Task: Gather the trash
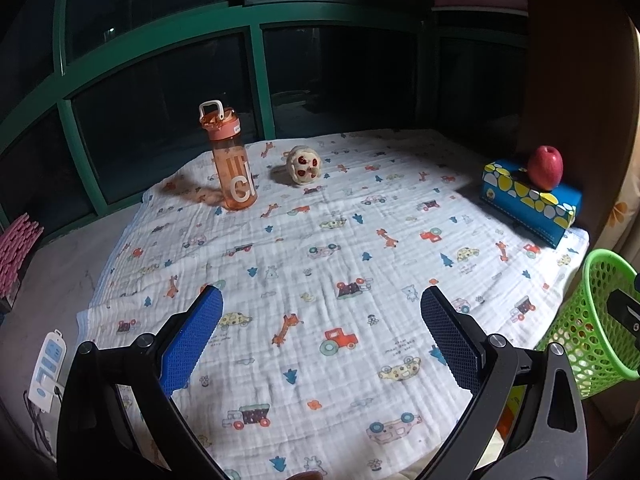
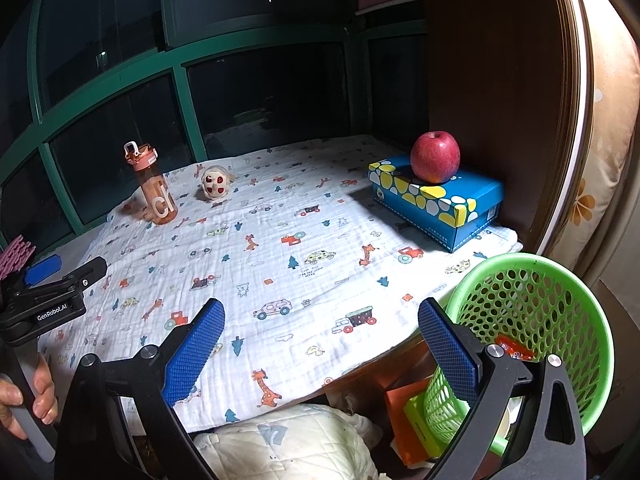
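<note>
Two tools in view, both with blue-padded fingers spread wide and nothing between them. Left tool point(image 1: 321, 312) hovers over the near half of the table point(image 1: 280, 240), which is draped in a white cloth printed with cars, giraffes and little trees. Right tool point(image 2: 321, 322) sits at the table's near right edge, its right finger in front of the green basket point(image 2: 560, 292). Basket stands off the table at about 4 o'clock from the table's centre, below the table top; one piece of trash, a red-orange wrapper point(image 2: 514, 348), lies inside it, partly hidden by the finger. Orange water bottle point(image 1: 230, 160) upright at 11 o'clock, lid handle raised. Small cream-coloured skull-like toy point(image 1: 305, 165) with red spots near the bottle, toward 12 o'clock, apart from it. Blue box point(image 2: 440, 200) with yellow and white spots at 2 o'clock, close to the brown wall; red apple point(image 2: 435, 156) rests on its lid. In the right wrist view, the left tool point(image 2: 52, 280) shows at 9 o'clock, with a hand point(image 2: 24, 400) gripping its grey handle. White power strip point(image 1: 46, 368) lies beside the cloth at 8 o'clock. Quilted white bundle point(image 2: 288, 440) and orange and yellow-green items sit under the table edge beside the basket. Dark green-framed windows behind.
</note>
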The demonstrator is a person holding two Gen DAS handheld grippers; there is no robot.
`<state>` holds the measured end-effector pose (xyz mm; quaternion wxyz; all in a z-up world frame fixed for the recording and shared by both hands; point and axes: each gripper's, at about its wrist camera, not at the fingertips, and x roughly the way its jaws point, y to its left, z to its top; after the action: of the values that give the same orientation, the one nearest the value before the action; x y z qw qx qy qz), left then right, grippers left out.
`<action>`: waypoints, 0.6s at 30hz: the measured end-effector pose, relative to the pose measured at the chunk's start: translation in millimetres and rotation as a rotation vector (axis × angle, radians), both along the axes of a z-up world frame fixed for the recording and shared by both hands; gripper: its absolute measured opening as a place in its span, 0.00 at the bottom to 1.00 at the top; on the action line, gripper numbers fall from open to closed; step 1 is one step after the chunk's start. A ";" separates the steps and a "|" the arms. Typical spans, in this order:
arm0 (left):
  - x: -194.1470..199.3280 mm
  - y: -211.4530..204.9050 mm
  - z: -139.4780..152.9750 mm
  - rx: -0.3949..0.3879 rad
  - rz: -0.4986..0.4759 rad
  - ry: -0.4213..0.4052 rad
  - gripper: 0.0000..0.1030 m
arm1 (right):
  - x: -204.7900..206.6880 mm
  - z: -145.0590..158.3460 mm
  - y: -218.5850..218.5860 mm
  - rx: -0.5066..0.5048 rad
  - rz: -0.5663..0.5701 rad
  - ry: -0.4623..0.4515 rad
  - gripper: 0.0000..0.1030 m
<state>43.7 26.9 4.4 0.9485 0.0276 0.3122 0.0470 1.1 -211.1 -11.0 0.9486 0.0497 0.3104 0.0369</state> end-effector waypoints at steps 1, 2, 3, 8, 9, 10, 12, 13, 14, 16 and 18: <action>0.3 0.2 -0.3 0.000 0.001 0.001 0.95 | 0.1 -0.1 0.1 0.002 0.000 0.001 0.91; 0.5 0.6 -0.6 0.000 0.002 0.002 0.95 | 0.3 -0.1 0.3 0.002 0.000 0.002 0.91; 0.3 1.2 -1.0 0.000 0.003 0.002 0.95 | 0.4 -0.2 0.4 0.001 -0.001 0.002 0.91; -0.6 1.7 -0.5 -0.001 0.011 -0.002 0.95 | 0.1 -0.1 0.8 0.001 -0.002 0.000 0.91; -0.9 1.7 -0.2 -0.001 0.012 -0.004 0.95 | 0.1 -0.3 0.7 0.001 -0.003 0.000 0.91; -1.1 1.7 -0.1 0.000 0.014 -0.005 0.95 | 0.0 -0.2 0.5 0.000 -0.003 0.000 0.91; -0.9 1.9 -0.6 0.004 0.016 -0.004 0.95 | 0.0 -0.5 0.3 0.000 -0.003 0.001 0.91; -1.0 1.9 -0.9 0.005 0.018 -0.004 0.95 | 0.1 -0.5 -0.2 0.000 -0.003 0.001 0.91; -1.2 1.9 -1.1 0.006 0.019 -0.004 0.95 | 0.1 -0.3 -0.2 -0.001 -0.003 0.001 0.91; -1.1 1.1 -1.1 0.011 0.021 -0.004 0.95 | 0.0 -0.4 -0.3 0.000 -0.003 0.000 0.91; -1.5 1.5 -1.2 0.010 0.021 -0.004 0.95 | 0.1 -0.4 -0.3 0.000 -0.002 0.000 0.91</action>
<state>42.2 28.4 3.2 0.9484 0.0288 0.3104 0.0586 1.3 -211.4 -11.4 0.9487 0.0500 0.3103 0.0360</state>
